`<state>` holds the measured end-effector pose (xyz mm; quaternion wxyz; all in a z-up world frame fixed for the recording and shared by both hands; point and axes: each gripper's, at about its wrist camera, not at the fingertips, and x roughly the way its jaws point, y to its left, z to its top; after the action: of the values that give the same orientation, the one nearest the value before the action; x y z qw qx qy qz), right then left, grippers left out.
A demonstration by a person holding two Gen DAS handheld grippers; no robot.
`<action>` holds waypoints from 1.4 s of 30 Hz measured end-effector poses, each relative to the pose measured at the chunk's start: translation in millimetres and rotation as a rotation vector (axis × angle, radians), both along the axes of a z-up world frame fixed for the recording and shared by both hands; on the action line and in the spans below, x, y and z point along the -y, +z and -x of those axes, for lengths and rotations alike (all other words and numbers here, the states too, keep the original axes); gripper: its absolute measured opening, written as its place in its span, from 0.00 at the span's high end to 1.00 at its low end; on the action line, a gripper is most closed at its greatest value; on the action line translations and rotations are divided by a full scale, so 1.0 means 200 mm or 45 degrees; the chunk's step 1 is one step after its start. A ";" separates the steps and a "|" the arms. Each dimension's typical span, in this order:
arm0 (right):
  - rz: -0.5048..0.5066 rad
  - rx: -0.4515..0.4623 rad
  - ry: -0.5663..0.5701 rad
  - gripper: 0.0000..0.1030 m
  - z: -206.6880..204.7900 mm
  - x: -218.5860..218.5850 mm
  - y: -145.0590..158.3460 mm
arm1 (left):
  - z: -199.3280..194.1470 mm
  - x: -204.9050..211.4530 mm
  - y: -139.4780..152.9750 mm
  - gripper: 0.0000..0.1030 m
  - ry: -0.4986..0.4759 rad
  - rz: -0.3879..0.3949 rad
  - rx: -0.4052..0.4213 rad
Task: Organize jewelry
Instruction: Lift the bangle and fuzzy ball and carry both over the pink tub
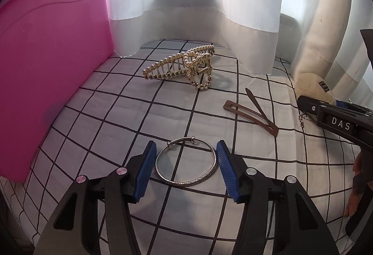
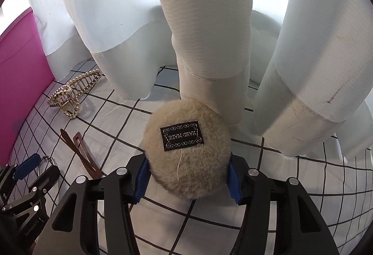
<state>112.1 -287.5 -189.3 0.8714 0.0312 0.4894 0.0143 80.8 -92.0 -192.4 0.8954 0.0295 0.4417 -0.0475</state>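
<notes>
A silver bangle (image 1: 186, 162) lies flat on the grid-patterned cloth (image 1: 112, 115). My left gripper (image 1: 186, 146) straddles it, each blue pad touching one side of the ring. In the right wrist view the left gripper (image 2: 35, 167) shows at the lower left with the ring between its fingers. A round beige plush puff (image 2: 188, 152) with a black label is squeezed between the blue pads of my right gripper (image 2: 188, 162). Its ball chain (image 1: 303, 118) hangs beside the right gripper (image 1: 326, 112) at the right edge of the left wrist view.
A gold pearl claw clip (image 1: 184, 68) (image 2: 72, 94) lies further back. An open brown snap clip (image 1: 251, 112) (image 2: 81, 152) lies between the two grippers. A pink bin (image 1: 53, 56) stands at the left. White curtains (image 1: 209, 10) hang along the back.
</notes>
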 end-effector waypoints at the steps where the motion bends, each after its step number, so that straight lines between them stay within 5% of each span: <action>1: -0.004 0.000 -0.002 0.49 0.01 0.00 0.00 | 0.00 0.00 0.00 0.50 -0.002 -0.002 -0.002; 19: -0.081 0.052 -0.024 0.50 0.32 -0.01 0.22 | 0.14 -0.13 0.22 0.50 -0.025 0.077 0.045; 32: -0.055 0.182 0.004 0.50 0.59 -0.20 0.69 | 0.22 -0.40 0.71 0.50 -0.067 0.182 0.217; 42: -0.085 0.370 0.136 0.49 0.54 -0.63 1.06 | 0.26 -0.76 1.12 0.50 -0.025 0.219 0.384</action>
<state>4.9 -160.5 23.4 0.9295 0.0316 0.3584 0.0814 29.6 59.7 31.0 0.9503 -0.0361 0.2963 -0.0886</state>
